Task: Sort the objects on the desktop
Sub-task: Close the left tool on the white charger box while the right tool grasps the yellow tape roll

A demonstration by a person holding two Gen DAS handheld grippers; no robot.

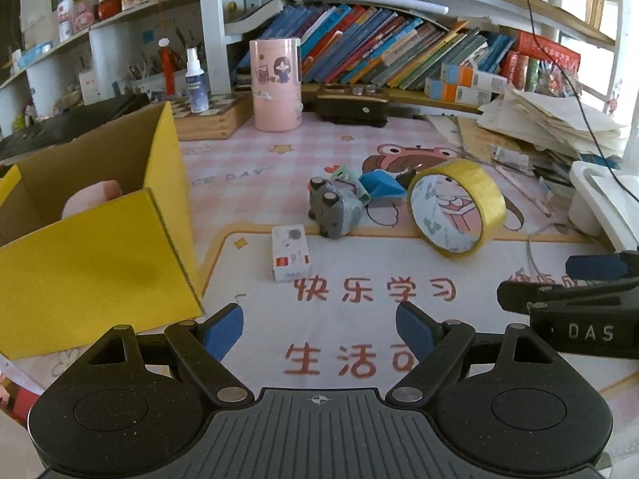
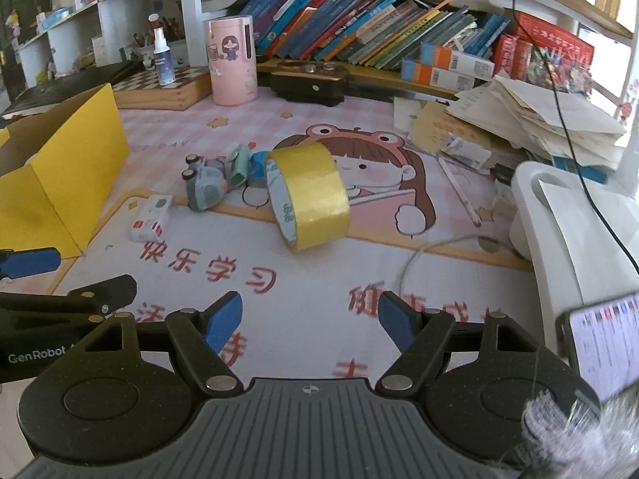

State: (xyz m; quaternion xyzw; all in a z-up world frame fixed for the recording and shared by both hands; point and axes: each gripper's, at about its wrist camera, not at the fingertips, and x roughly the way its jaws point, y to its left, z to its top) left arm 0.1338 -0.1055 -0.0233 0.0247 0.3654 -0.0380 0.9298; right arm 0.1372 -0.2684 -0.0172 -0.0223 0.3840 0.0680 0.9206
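A yellow tape roll (image 1: 457, 207) (image 2: 307, 195) stands on its edge on the desk mat. Left of it lie a grey toy car (image 1: 333, 209) (image 2: 203, 187), a blue item (image 1: 381, 187) and a small white box (image 1: 290, 252) (image 2: 153, 217). A yellow cardboard box (image 1: 100, 247) (image 2: 68, 171) stands at the left with a pink soft thing (image 1: 94, 197) inside. My left gripper (image 1: 319, 329) is open and empty, near the mat's front. My right gripper (image 2: 309, 321) is open and empty, in front of the tape roll; it shows in the left wrist view (image 1: 567, 279).
A pink cylinder container (image 1: 275, 84) (image 2: 231, 60), a dark case (image 1: 351, 105) and a wooden chessboard box (image 1: 207, 115) stand at the back below a shelf of books (image 1: 379, 48). Stacked papers (image 1: 559, 119) and a white holder (image 2: 559, 207) are at the right. A phone (image 2: 603, 343) is near right.
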